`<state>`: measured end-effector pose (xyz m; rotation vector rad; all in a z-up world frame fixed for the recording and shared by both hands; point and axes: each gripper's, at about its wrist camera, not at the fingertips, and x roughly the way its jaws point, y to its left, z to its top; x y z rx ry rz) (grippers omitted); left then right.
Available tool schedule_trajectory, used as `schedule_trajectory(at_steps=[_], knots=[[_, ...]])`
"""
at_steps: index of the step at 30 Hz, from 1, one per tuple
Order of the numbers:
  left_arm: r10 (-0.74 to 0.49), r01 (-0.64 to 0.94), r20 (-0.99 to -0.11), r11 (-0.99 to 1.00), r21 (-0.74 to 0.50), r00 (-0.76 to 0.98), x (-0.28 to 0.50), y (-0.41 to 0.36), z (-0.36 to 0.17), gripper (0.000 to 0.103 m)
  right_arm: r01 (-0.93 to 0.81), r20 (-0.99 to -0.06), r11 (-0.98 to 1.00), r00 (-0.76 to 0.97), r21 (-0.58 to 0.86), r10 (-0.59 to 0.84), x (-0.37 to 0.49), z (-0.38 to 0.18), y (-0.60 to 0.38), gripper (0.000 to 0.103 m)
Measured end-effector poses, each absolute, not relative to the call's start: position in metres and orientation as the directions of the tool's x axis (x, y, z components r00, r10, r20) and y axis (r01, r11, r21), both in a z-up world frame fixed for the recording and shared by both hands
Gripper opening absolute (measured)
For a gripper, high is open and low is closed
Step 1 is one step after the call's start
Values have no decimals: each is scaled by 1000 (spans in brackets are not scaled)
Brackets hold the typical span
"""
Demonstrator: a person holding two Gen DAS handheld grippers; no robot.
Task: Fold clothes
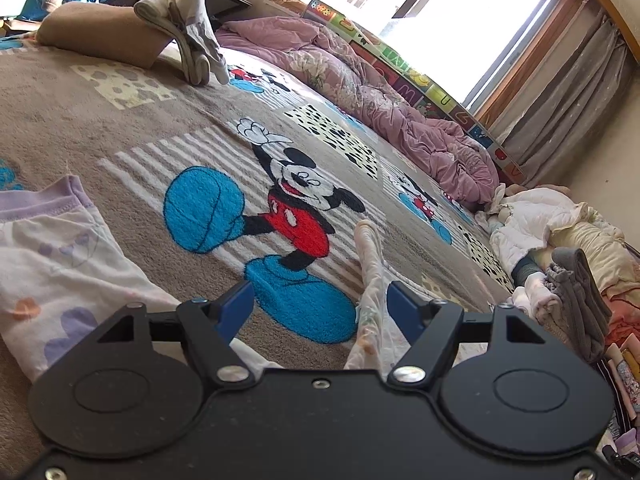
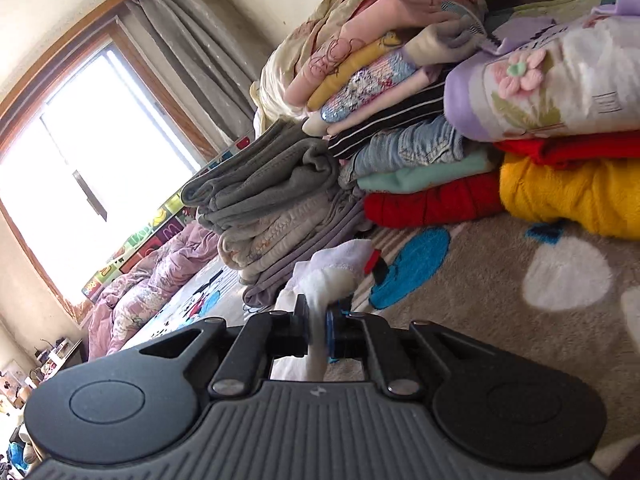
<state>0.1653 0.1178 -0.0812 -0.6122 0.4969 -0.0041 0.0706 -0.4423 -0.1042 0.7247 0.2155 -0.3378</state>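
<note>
A white child's garment with pastel prints and a lilac waistband [image 1: 52, 240] lies on the Mickey Mouse blanket [image 1: 120, 128]. One thin leg or sleeve of it [image 1: 372, 280] runs up between the fingers of my left gripper [image 1: 320, 300], which is open just above the cloth. My right gripper [image 2: 318, 320] is shut on a white cloth end [image 2: 336, 268] of the garment, held low over the blanket near the folded piles.
Stacks of folded clothes [image 2: 400, 120] and grey towels [image 2: 272, 184] stand close ahead of the right gripper. A pink duvet [image 1: 380, 92] lies along the window side. A brown pillow [image 1: 100, 32] with a grey garment sits at the far end.
</note>
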Motion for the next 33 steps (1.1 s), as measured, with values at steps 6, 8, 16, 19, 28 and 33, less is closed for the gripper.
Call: schedule_trajectory(at_steps=[6, 8, 16, 19, 28, 33], knots=[[-143, -138, -445, 829, -542, 884, 162, 119, -80, 73, 560, -529, 626, 807, 542, -263, 81, -142, -453, 12], [-141, -137, -441, 831, -540, 887, 159, 121, -78, 73, 551, -488, 659, 818, 513, -305, 76, -129, -442, 21], [-157, -125, -436, 826, -550, 886, 164, 121, -78, 73, 308, -351, 866, 921, 395, -167, 67, -94, -385, 21], [-170, -119, -447, 827, -550, 878, 168, 117, -82, 73, 328, -352, 866, 916, 376, -194, 72, -97, -388, 19], [-188, -118, -450, 815, -568, 873, 175, 116, -85, 73, 478, -486, 667, 852, 572, -194, 81, -143, -450, 54], [-195, -114, -460, 819, -563, 866, 175, 115, -87, 73, 375, -396, 762, 903, 528, -170, 95, -120, -443, 9]])
